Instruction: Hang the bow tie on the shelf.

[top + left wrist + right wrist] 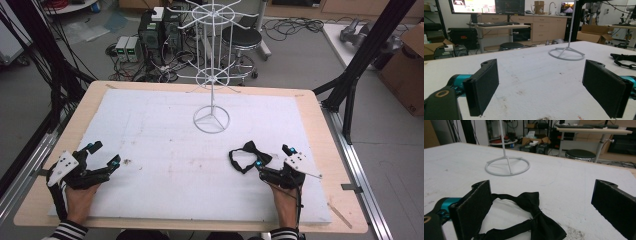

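fingers (477, 206) of right gripper (274, 161) are standing wide open, gripping nothing, framing black bow tie (534, 220); looks soft, light, floppy — pinching at centre knot seems best.

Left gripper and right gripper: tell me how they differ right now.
The right gripper has the black bow tie lying between its open jaws; the left gripper has bare white table cover between its jaws. In the high view, the right gripper sits nearer the white wire stand than the left gripper. Both are open, hand-held and low over the table.
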A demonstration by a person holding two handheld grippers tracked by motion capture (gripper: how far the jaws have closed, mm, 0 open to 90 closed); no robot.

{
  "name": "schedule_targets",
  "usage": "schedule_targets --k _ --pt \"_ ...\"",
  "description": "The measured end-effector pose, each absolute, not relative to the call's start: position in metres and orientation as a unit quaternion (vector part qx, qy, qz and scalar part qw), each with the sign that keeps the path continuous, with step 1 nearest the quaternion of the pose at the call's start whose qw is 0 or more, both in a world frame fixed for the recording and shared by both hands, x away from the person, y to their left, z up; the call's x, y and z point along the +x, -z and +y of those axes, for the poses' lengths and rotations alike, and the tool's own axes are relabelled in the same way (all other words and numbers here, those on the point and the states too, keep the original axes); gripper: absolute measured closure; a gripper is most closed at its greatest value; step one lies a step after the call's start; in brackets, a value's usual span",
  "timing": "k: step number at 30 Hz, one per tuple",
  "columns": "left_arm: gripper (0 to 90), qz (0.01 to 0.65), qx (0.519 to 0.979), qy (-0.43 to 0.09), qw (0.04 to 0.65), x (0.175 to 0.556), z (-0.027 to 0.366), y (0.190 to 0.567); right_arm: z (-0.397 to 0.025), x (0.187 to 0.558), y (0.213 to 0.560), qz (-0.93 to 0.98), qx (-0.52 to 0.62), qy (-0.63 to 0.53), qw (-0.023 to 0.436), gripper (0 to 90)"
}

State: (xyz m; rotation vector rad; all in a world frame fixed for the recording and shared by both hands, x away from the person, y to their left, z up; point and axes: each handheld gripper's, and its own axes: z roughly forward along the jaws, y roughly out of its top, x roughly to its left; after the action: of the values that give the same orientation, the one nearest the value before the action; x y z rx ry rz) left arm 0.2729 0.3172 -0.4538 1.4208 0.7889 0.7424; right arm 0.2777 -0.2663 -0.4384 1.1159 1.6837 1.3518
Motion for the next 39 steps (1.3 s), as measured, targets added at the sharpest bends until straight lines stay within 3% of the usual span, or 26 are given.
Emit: schedule_targets --k 11,20,22,35,37,39 --pt "14.1 0.344 0.619 -0.323 0.627 0.273 0.317 0.454 -0.260 0.297 0.416 0.697 0.425 -0.468 0.338 2.2" --pt "14.1 0.345 0.619 -0.322 0.628 0.273 0.317 0.454 -0.253 0.317 0.406 0.759 0.412 -0.419 0.280 4.7" --pt "14.1 0.345 0.618 -0.322 0.628 0.273 0.317 0.454 -0.253 0.325 0.404 0.773 0.423 -0.402 0.247 4.7" --pt "14.2 0.346 0.618 -0.321 0.629 0.273 0.317 0.454 -0.253 0.351 0.397 0.809 0.437 -0.329 0.212 8.3" --pt "14.3 0.345 0.619 -0.322 0.628 0.273 0.317 0.454 -0.254 0.353 0.397 0.815 0.435 -0.325 0.205 19.3" --pt "14.3 0.346 0.618 -0.321 0.629 0.273 0.317 0.454 -0.254 0.355 0.398 0.815 0.438 -0.325 0.196 19.6"
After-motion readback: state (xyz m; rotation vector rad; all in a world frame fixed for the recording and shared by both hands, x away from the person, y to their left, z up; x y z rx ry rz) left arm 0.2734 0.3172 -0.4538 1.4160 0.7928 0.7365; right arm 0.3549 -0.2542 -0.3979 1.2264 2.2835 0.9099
